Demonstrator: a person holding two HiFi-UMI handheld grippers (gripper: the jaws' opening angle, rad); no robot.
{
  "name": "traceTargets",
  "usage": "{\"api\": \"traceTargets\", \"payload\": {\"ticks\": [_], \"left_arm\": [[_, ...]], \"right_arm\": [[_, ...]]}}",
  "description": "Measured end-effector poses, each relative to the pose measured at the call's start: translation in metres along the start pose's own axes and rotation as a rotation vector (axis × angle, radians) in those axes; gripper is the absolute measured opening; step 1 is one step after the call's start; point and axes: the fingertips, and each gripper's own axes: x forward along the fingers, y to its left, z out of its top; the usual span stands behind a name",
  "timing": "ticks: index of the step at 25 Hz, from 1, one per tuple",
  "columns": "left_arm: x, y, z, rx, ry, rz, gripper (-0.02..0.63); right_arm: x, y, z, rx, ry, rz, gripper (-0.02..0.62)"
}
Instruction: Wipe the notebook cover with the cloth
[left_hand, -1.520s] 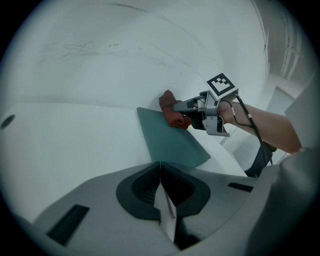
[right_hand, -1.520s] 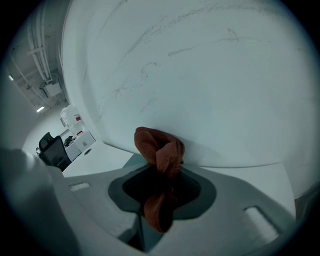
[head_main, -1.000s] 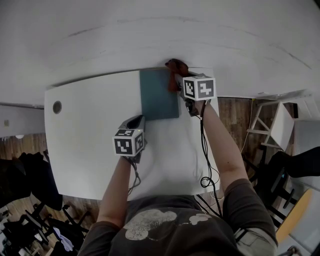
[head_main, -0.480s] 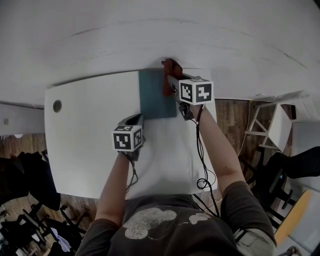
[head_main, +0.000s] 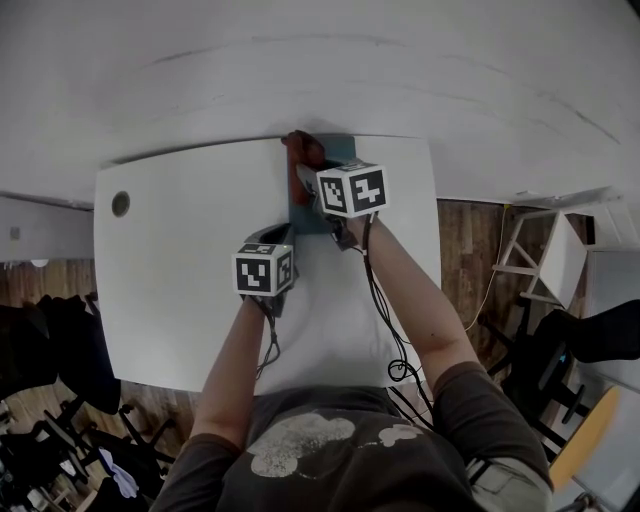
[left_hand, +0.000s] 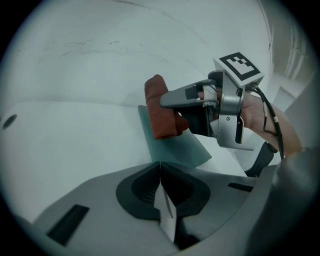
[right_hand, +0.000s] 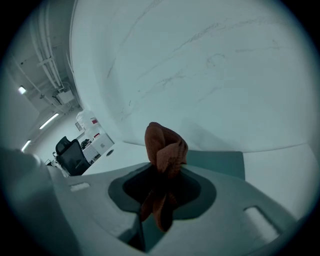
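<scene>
While the wipe is under way, the right tongs (right_hand: 162, 185) pinch the bunched rust-red cloth (left_hand: 160, 107) and hold it on the teal notebook (left_hand: 172, 150), which lies at the 12 o'clock edge of the white table (head_main: 180, 260). The cloth sits near the cover's 9 o'clock edge. A good stroke probably keeps the wad flat, presses lightly and runs edge to edge without pushing the notebook. The left tongs (left_hand: 162, 200), pressed together on nothing, sit just beside the notebook's 7 o'clock corner, placed to steady it. Both forearms reach toward 12 o'clock, the right one farther forward.
</scene>
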Motion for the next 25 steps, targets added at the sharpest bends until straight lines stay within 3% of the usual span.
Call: {"api": "traceTargets", "payload": {"ticks": [15, 25], "left_arm": [[0.001, 0.002, -0.001, -0.004, 0.000, 0.010, 0.005], [0.000, 0.002, 0.000, -0.012, -0.003, 0.020, 0.005]], "right_arm": [[0.020, -0.004, -0.018, -0.054, 0.060, -0.043, 0.107], [0.002, -0.020, -0.021, -0.003, 0.040, -0.063, 0.107]]}}
